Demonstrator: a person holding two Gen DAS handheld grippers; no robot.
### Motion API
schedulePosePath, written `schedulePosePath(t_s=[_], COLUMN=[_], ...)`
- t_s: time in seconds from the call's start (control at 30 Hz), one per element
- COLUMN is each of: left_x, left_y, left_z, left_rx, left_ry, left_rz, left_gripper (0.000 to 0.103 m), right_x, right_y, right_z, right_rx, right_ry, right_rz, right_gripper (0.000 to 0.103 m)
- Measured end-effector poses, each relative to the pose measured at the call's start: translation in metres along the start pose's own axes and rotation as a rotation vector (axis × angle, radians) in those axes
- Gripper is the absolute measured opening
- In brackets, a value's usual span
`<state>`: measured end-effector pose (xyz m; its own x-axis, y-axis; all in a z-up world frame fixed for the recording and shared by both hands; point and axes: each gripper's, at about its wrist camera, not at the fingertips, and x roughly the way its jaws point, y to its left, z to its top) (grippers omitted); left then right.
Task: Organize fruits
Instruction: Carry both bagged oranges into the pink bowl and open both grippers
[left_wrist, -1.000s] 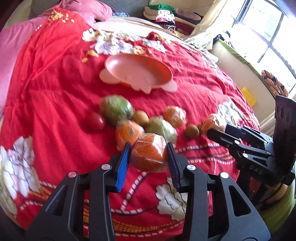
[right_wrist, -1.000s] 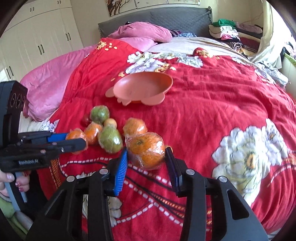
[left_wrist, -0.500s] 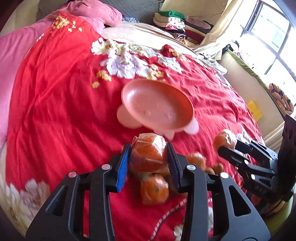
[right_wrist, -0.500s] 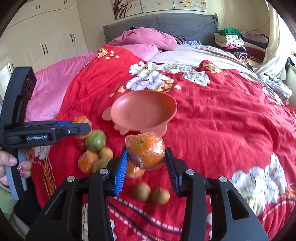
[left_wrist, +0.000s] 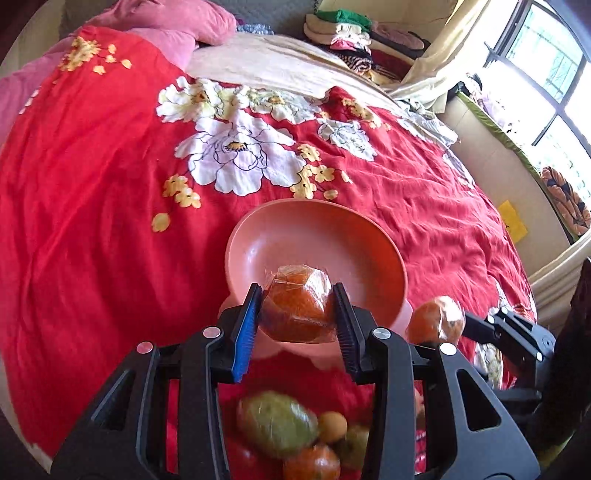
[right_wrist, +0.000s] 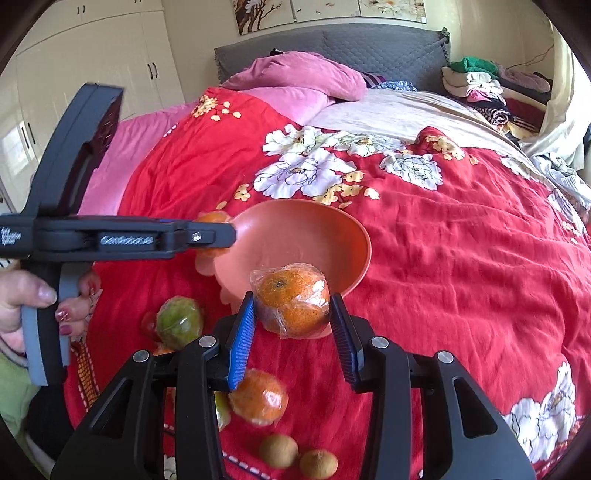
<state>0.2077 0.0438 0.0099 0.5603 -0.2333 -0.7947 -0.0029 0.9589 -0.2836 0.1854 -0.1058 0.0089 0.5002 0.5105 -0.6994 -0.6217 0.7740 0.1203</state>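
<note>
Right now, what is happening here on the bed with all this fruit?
A person is sorting fruit with two handheld grippers. The left gripper is shut on a plastic-wrapped orange, and the right gripper is shut on another wrapped orange. Both hang at the near rim of the pink bowl, which looks empty. More fruit lies loose on the red floral bedspread.

A red bedspread (right_wrist: 461, 266) printed with white and yellow flowers is spread across the bed. Pink pillows (right_wrist: 306, 79) are set against a grey padded headboard (right_wrist: 369, 48). A beige blanket (left_wrist: 273, 64) is laid over the far part of the bed. Folded clothes (right_wrist: 476, 81) are stacked beyond it. White wardrobe doors (right_wrist: 92, 59) and framed pictures (right_wrist: 325, 11) are seen on the walls. A window (left_wrist: 554, 74) is seen in the left wrist view.
</note>
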Motion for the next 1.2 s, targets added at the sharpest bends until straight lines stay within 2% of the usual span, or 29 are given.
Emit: schedulePosePath(t_s=[0.27,0.67,1.0,1.2], left_x=[0.03,0.04,0.044,0.045], left_y=[0.005,0.01,0.007,0.007], left_z=[0.012,0.015,0.016,0.015], left_rx=[-0.007,-0.02,-0.015,-0.016], left_ry=[0.049,0.058,0.065,0.066], left_rz=[0.009,0.004,0.008,0.009], left_gripper=[0.031,0.031,0.031,0.031], right_x=[0.021,0.045,0.046,0.038], right_y=[0.001,-0.001,-0.002,-0.005], right_z=[0.007,0.01,0.007,0.004], right_rx=[-0.022,-0.041,-0.03,-0.012], right_ry=[0.024,0.062,0.057,0.027], right_rz=[-0.005,-0.016,-0.005,-0.015], right_gripper=[0.039,0.039,0.04,0.048])
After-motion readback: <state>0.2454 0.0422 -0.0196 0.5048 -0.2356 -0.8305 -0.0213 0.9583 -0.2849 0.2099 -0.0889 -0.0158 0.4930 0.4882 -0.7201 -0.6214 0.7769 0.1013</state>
